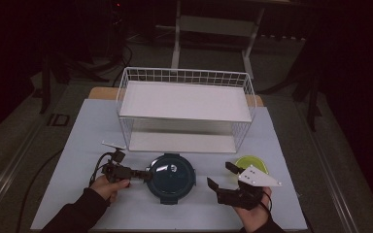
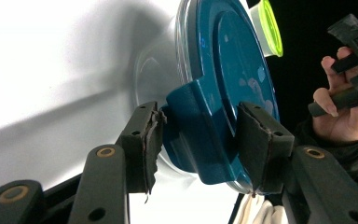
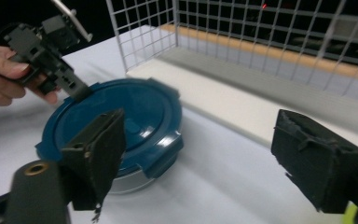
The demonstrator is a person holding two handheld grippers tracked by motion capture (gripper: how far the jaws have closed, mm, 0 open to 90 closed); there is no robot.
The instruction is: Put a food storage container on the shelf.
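My right tool (image 1: 222,178): jaws wide, empty, above table (image 1: 77,145). My left tool (image 2: 198,140): jaws narrow, flanking latch tab of blue-lidded container (image 1: 171,177), contact unclear. Green-lidded cup (image 1: 251,163) behind right tool. Wire basket (image 1: 184,109) farthest back.

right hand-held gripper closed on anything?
No. In the right gripper view the right hand-held gripper has its jaws spread wide with bare table between them, short of the blue-lidded container.
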